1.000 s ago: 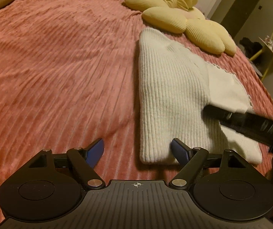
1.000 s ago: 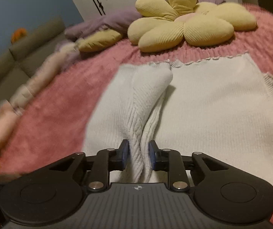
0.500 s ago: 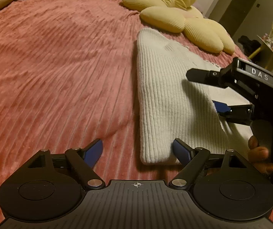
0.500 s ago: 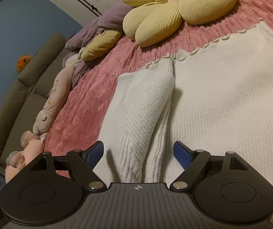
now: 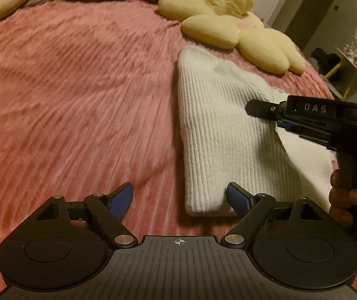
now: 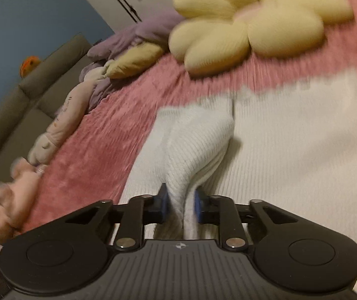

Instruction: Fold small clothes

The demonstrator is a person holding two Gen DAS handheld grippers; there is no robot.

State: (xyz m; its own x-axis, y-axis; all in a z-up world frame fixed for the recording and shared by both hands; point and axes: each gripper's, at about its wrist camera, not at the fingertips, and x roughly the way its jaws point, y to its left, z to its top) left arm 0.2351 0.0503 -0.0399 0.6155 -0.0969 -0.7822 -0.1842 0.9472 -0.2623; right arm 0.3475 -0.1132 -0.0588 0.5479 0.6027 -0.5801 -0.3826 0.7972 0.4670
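Observation:
A white ribbed knit garment (image 5: pixel 223 130) lies flat on the pink bedspread (image 5: pixel 78 87), with one side folded over in a long strip. My left gripper (image 5: pixel 179 188) hovers open above the strip's near end; its right finger sits beside that corner and nothing is between the fingers. My right gripper (image 6: pixel 180 200) is closing, and its blue pads pinch a raised ridge of the white knit (image 6: pixel 198 140). From the left wrist view the right gripper (image 5: pixel 270 117) reaches in from the right over the garment, held by a hand (image 5: pixel 348 197).
A yellow flower-shaped cushion (image 5: pixel 228 30) lies just beyond the garment. Plush toys (image 6: pixel 58 125) and a purple blanket (image 6: pixel 141 37) line the bed's far-left edge, beside a grey sofa (image 6: pixel 8 112). A yellow side table (image 5: pixel 350 70) stands off the bed at right.
My right gripper let go of the knit ridge, opened wide, then closed on it again while shifting sideways. The left gripper has stayed open and in place.

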